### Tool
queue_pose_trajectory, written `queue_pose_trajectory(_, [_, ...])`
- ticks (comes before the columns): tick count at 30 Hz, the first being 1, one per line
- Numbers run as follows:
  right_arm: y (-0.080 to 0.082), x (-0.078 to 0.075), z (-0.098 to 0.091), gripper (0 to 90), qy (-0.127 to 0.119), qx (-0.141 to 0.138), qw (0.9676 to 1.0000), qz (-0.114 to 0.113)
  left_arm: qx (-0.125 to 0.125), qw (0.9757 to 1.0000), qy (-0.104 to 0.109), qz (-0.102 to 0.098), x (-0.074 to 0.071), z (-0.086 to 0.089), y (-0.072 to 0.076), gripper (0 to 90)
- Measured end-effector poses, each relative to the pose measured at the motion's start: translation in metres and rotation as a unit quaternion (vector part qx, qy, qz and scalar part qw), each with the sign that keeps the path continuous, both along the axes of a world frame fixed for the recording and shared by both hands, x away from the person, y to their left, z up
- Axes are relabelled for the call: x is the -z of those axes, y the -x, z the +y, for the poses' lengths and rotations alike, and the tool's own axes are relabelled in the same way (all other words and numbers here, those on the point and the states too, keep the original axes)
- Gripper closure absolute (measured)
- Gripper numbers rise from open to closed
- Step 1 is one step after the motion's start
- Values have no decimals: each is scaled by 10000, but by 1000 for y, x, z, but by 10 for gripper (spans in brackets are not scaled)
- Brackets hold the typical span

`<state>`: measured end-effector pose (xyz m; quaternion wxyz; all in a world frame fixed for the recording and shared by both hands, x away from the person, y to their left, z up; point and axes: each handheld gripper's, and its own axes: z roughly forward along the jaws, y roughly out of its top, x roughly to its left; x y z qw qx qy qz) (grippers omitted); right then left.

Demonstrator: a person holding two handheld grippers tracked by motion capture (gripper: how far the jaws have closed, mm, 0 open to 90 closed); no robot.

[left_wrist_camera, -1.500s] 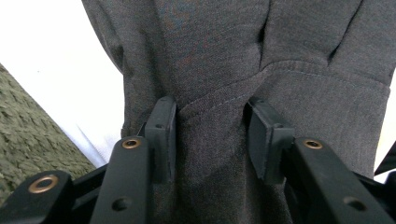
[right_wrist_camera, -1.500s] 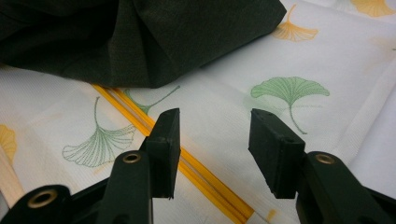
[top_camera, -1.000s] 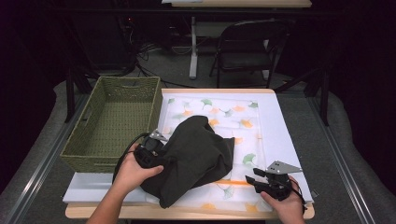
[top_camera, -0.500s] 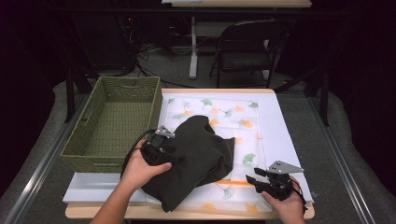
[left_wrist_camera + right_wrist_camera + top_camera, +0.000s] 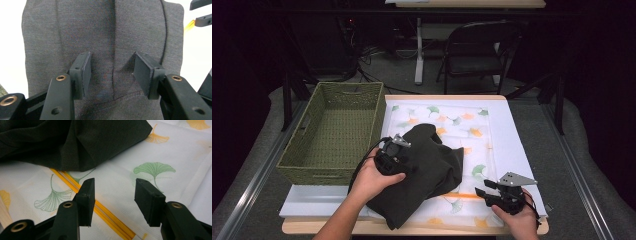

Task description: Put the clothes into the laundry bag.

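Observation:
A dark grey garment [image 5: 432, 170] lies folded on a white cloth printed with ginkgo leaves [image 5: 492, 130]. My left gripper [image 5: 407, 159] rests on the garment's left part, held by a hand. In the left gripper view its jaws [image 5: 111, 62] stand apart over the grey fabric [image 5: 100, 30]; they have just been closing a little, with fabric lying between them but not pinched. My right gripper [image 5: 484, 189] hovers low over the cloth near the front right corner. It is open [image 5: 113, 187] with nothing between its fingers, and the garment's edge [image 5: 75, 142] lies just beyond.
A green woven basket [image 5: 334, 130] stands at the table's left, close beside the garment. A yellow stripe [image 5: 105, 212] runs across the cloth under the right gripper. A folding chair [image 5: 477, 50] stands on the floor behind the table.
My left hand has slid its gripper to the right, from the garment's left edge further onto the fabric. The right gripper has kept still.

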<state>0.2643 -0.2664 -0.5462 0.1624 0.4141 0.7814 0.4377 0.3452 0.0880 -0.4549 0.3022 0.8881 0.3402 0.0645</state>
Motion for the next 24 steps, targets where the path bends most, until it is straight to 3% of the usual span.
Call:
queue_pose_trajectory(3, [0, 0, 0, 507, -2, 9, 10000, -1, -72, 9998, -171, -54, 3, -2, -1, 484])
queue_pose_trajectory(9, [0, 0, 0, 506, -3, -7, 10000, 2, -123, 9998, -94, 117, 7, -3, -4, 467])
queue_pose_trajectory(12, [0, 0, 0, 506, -11, -16, 10000, -2, -60, 9999, -3, 124, 8, -5, -5, 379])
queue_pose_trajectory(15, [0, 0, 1, 505, -11, -1, 10000, 6, -5, 9998, 80, 184, 11, -8, -7, 224])
queue_pose_trajectory(17, [0, 1, 0, 505, -1, -13, 10000, 2, -59, 9999, 27, 150, 13, -11, -9, 183])
queue_pose_trajectory(18, [0, 1, 0, 505, 2, -18, 10000, -3, -134, 9998, -126, 76, 15, -15, -8, 165])
queue_pose_trajectory(21, [0, 1, 1, 504, -6, -22, 10000, 10, -124, 9995, -290, -92, 19, -20, -7, 156])
queue_pose_trajectory(24, [0, 1, 1, 503, -18, -19, 10000, 10, -97, 9994, -286, -180, 22, -21, -10, 154])
